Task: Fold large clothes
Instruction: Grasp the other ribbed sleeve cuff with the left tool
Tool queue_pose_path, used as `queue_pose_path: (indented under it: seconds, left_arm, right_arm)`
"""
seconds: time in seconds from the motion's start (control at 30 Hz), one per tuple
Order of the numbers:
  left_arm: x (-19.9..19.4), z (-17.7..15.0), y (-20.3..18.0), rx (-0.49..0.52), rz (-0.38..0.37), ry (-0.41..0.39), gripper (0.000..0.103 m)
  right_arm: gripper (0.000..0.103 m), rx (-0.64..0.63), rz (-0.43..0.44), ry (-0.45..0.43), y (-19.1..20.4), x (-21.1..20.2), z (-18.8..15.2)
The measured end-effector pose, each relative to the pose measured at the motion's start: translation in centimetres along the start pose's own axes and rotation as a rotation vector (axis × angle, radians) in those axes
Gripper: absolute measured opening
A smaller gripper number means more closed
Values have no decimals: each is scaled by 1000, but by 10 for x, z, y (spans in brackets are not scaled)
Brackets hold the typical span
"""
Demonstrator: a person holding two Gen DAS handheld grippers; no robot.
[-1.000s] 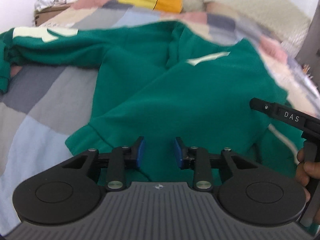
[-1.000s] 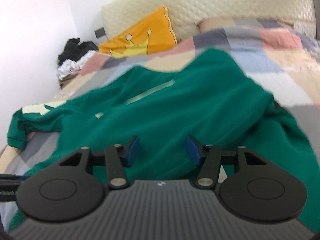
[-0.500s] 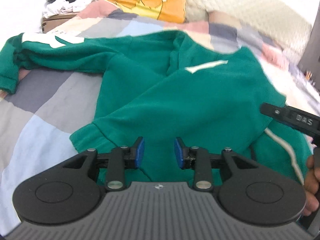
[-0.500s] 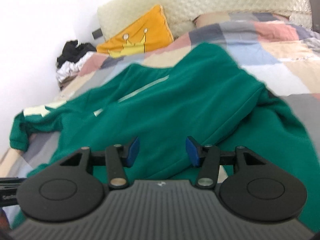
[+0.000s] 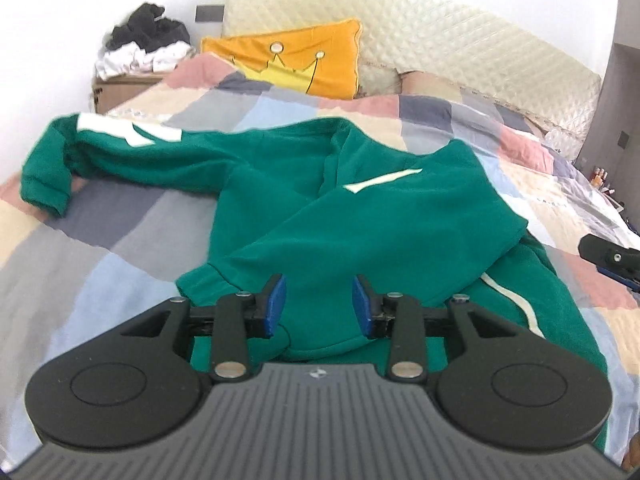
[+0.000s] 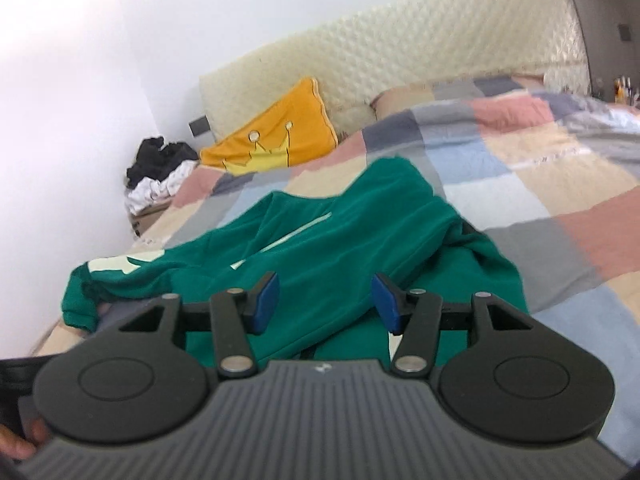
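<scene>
A large green sweatshirt (image 5: 380,216) with pale stripes lies on the checked bedspread (image 5: 120,248), its right part folded over the body. One sleeve (image 5: 80,152) with a white patch stretches out to the left. My left gripper (image 5: 318,304) hangs above the near hem, its jaws opening, with nothing between the blue pads. In the right wrist view the same sweatshirt (image 6: 340,236) lies ahead, and my right gripper (image 6: 326,302) is open and empty above it. The tip of the right gripper (image 5: 612,258) shows at the left wrist view's right edge.
An orange crown cushion (image 5: 296,62) leans on the quilted cream headboard (image 5: 460,40). A heap of black and white clothes (image 5: 144,44) sits on a bedside box at the far left by the wall. A hand (image 6: 20,446) shows at the lower left corner.
Both grippers have pulled back and risen from the sweatshirt, so more of the bed and headboard shows. The left jaws have widened a little. The sweatshirt lies unmoved.
</scene>
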State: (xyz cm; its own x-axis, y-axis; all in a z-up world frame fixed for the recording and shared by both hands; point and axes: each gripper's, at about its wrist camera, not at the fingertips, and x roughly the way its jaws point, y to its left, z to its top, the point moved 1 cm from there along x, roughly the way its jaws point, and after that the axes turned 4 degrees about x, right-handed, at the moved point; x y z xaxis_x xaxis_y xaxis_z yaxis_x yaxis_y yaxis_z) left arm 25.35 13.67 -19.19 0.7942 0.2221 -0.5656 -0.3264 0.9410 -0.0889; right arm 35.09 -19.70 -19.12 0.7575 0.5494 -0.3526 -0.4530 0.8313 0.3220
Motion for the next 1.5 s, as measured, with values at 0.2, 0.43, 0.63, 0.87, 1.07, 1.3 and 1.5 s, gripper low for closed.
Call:
queue_pose_path:
  seconds: [0.2, 0.43, 0.63, 0.87, 1.07, 1.3, 1.5]
  left_arm:
    - [-26, 20, 18, -31, 25, -21, 50]
    - [-25, 60, 80, -89, 111, 21, 59]
    - [-5, 87, 147, -48, 216, 46, 64]
    - [34, 95, 232, -9, 320, 97, 67]
    - [68, 93, 292, -2, 356, 155, 70]
    - [100, 95, 339, -32, 378, 182, 70]
    - [128, 95, 354, 11, 367, 188, 70]
  right_arm:
    - [55, -40, 19, -56, 8, -31, -3]
    - [55, 6, 32, -17, 7, -32, -23]
    - [55, 11, -9, -15, 3, -13, -37]
    - [55, 15, -41, -12, 6, 11, -41]
    - [55, 1, -59, 1, 11, 34, -45]
    - [55, -57, -86, 19, 20, 59, -52]
    - [55, -66, -112, 46, 23, 79, -59]
